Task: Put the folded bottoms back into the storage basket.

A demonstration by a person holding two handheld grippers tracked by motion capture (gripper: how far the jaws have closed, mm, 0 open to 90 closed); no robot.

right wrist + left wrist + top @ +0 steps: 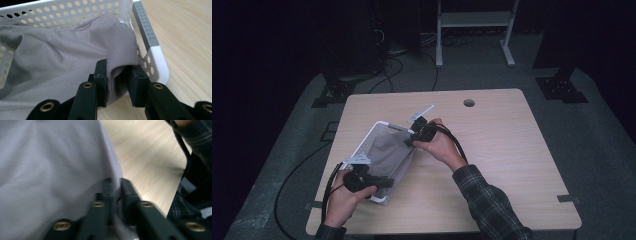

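Dark room, black beyond the pale wood table (512, 150); cables and a grey stand in the upper half of the high view. White perforated basket (367, 142) sits left of centre in that view, with a grey cloth (389, 155) draped in it and spilling over its right rim onto the wood.

Left gripper (379, 182), lower left of the high view, at the basket's near end. In the left gripper view its jaws stand nearly together with a thin fold of cloth (50, 170) pinched between them: clamped on the cloth.

Right gripper (412, 137) at the basket's far right corner. In the right gripper view the jaws straddle a raised fold of cloth (62, 57) just beside the basket's grey handle (146, 27). The fold sits between the pads; the left pad touches it, a gap shows at the right pad. Not yet a firm grip, by the look of it.

Handling, judged: the cloth is light, limp, a soft knit. It will sag and stretch between two holds and may slide out of a shallow pinch. Best taken at edges or corners, well apart, with a deep bite of doubled fabric. Risk: snagging on the basket rim, or the light basket lifting along with it.
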